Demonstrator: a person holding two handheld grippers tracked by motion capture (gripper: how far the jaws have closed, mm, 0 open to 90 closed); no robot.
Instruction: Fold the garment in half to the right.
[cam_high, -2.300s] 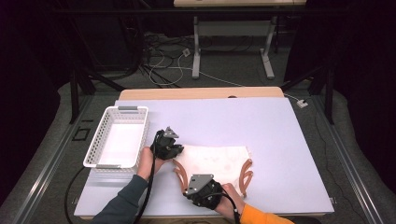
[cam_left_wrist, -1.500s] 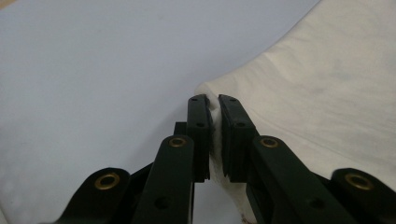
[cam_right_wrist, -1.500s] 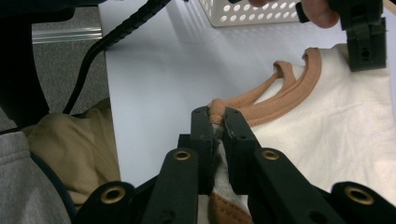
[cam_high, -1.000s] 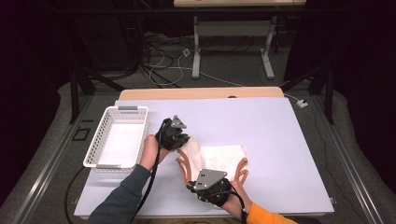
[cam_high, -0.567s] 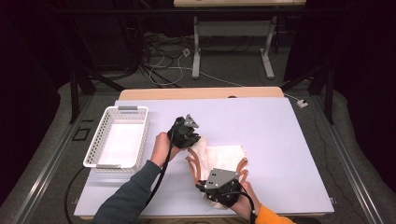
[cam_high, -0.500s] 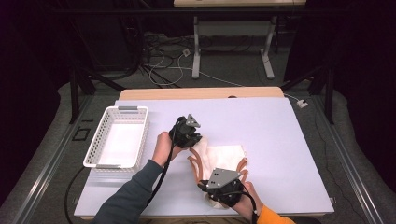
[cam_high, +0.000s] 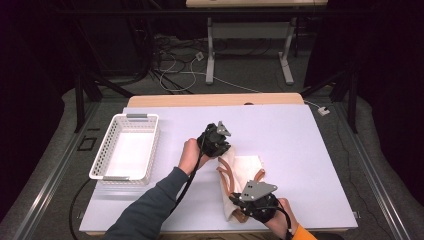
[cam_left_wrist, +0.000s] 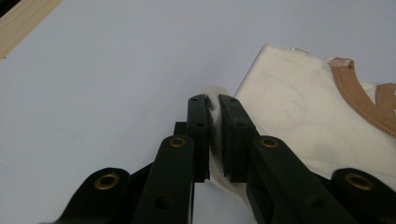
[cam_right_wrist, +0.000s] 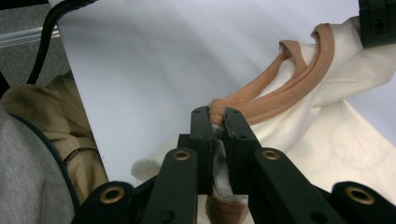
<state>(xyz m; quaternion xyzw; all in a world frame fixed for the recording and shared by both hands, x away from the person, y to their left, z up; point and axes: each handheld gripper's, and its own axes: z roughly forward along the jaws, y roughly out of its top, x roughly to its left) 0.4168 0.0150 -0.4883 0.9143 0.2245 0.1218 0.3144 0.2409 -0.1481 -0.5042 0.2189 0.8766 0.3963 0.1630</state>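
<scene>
The left gripper (cam_high: 218, 141) and the right gripper (cam_high: 254, 199) are each pinching the cream cotton garment with tan trim (cam_high: 244, 170), folding it near the table's near edge. I think the next move is laying the fold flat before letting go.

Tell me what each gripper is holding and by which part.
Both hold the cream garment. The left gripper pinches a fold of its cream fabric at the edge; the right gripper is clamped on its tan-trimmed edge.
</scene>
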